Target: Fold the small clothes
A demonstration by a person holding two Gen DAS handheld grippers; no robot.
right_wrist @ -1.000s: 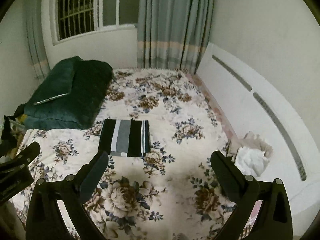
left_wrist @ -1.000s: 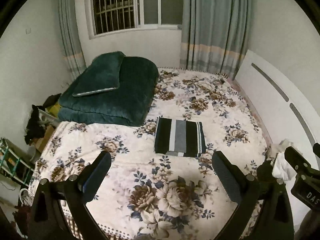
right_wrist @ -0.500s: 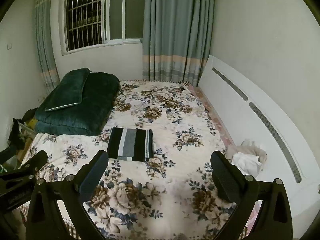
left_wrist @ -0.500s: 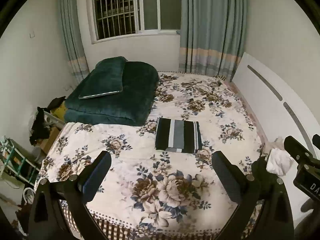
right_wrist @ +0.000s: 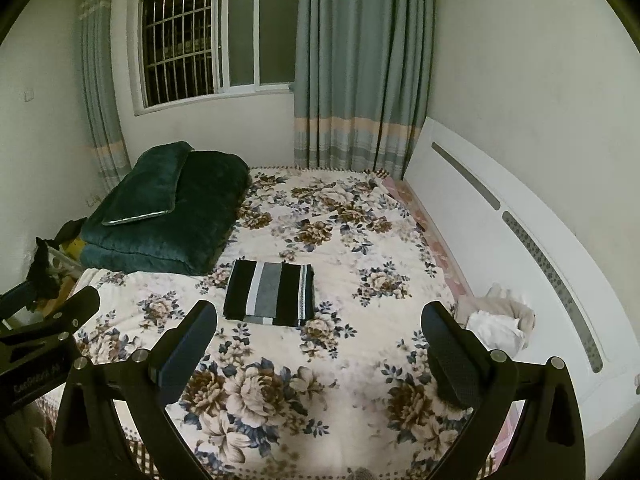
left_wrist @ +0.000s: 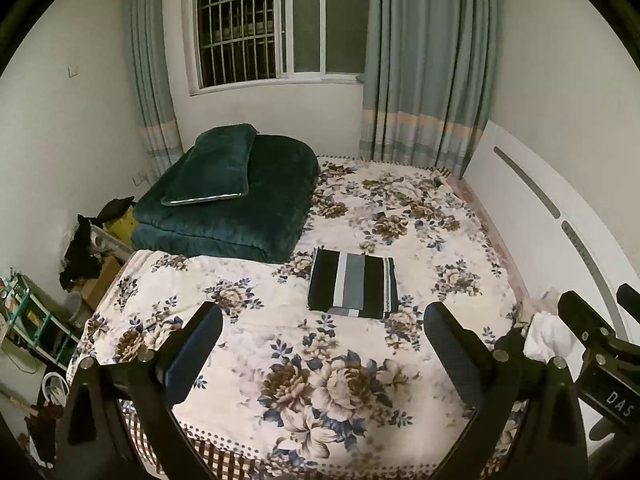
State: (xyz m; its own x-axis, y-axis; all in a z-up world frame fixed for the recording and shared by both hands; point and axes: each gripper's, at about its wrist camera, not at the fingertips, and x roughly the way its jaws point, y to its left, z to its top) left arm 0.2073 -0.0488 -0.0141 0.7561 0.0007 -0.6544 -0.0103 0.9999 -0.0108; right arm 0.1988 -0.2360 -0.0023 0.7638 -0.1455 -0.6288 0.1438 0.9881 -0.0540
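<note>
Both grippers, left [left_wrist: 320,344] and right [right_wrist: 318,340], hang spread and empty above the bed [left_wrist: 256,280]. The striped cloth [left_wrist: 354,284] lies folded mid-bed. The unfolded pile [right_wrist: 500,322] sits by the headboard; best to grab one piece by its edge.

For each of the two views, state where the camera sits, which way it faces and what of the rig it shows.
Left wrist: sits on the left gripper, above the bed's near edge, facing the window; own open fingers, plus the right gripper at right.
Right wrist: sits on the right gripper, same heading; own open fingers, left gripper at left edge.
Shared: striped folded garment, floral bedspread, green quilt, white clothes pile.
</note>
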